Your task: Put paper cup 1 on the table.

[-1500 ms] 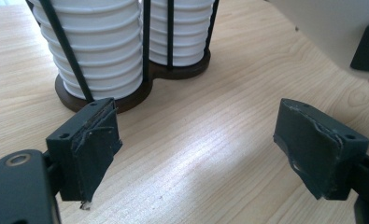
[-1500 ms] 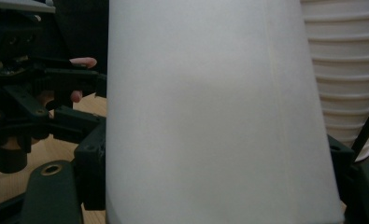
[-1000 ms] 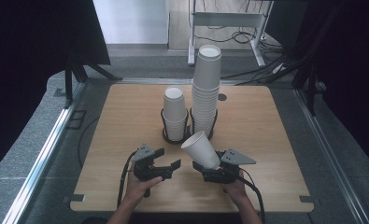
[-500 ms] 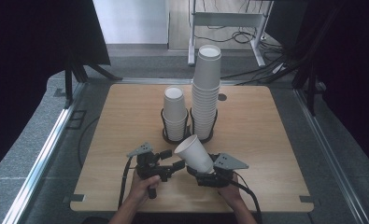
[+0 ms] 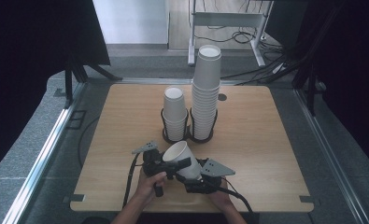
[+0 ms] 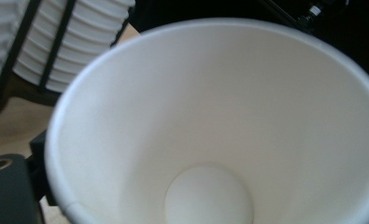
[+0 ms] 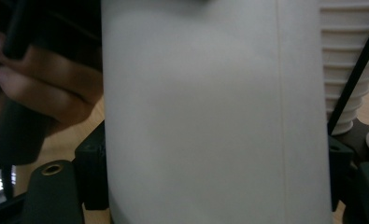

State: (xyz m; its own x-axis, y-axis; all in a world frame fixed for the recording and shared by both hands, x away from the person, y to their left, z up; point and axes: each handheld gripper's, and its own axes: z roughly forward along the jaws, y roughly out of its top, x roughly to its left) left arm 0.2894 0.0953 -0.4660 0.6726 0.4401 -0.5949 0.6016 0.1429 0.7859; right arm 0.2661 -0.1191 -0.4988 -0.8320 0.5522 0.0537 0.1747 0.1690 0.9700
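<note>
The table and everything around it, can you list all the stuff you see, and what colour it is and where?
Loose white paper cup: one, white, tilted above the table's near edge, between the two claws.
Short stack of white paper cups: one stack, white, mid-table in a black wire holder, left of the tall one.
Tall stack of white paper cups: one stack, white, mid-table in its own black wire holder.
Square wooden table: one, light brown, centre.
Grey floor: around the table.
Black cables: several, on the floor behind.
Left claw: black, at the cup's side.
Right claw: black, clamped on the cup.
Person's hands: two, near edge.
</note>
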